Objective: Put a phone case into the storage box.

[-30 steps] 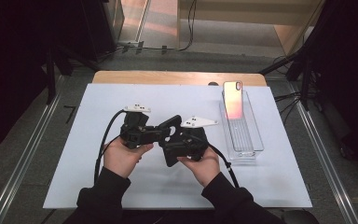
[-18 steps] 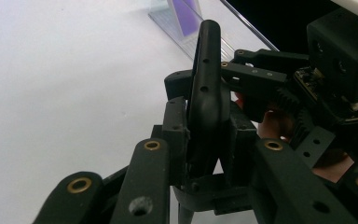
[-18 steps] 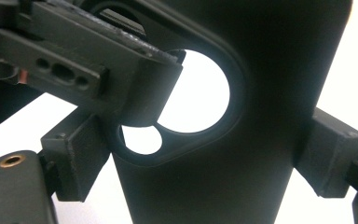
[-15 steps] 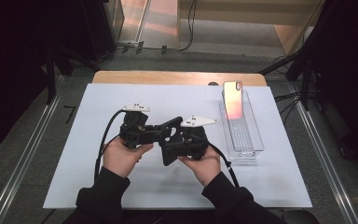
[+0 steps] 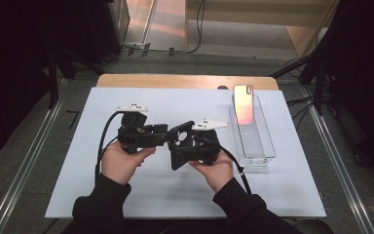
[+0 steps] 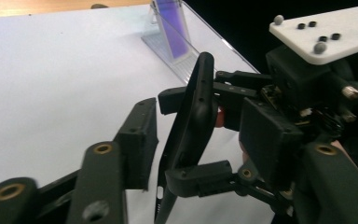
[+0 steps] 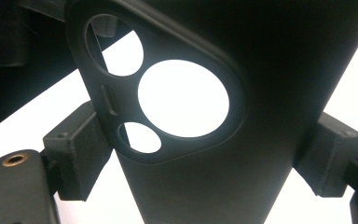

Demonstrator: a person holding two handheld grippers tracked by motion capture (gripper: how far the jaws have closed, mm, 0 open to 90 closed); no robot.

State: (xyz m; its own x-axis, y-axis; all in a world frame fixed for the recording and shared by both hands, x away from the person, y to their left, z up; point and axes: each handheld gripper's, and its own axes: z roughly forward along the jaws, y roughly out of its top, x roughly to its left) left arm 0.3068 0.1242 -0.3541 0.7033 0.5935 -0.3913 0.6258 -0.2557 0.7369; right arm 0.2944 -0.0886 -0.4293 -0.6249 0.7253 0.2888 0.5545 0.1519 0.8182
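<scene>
1. So, the black phone case (image 5: 182,146) sits just below the middle of the high view, held up off the white table (image 5: 78,195) between both hands.
2. The right gripper (image 5: 187,146) is clamped on it: in the right gripper view 1 pad presses each long edge of the case (image 7: 261,116), camera cutout at upper left.
3. The left gripper (image 6: 156,135) has just been opening. In its own view the jaw block at lower left stands just beside the case (image 6: 193,121), a sliver of gap showing, so it's let go.
4. A phone (image 5: 244,103) leans upright in the clear tray (image 5: 258,153) at the right of the high view, well apart from the grippers.
</scene>
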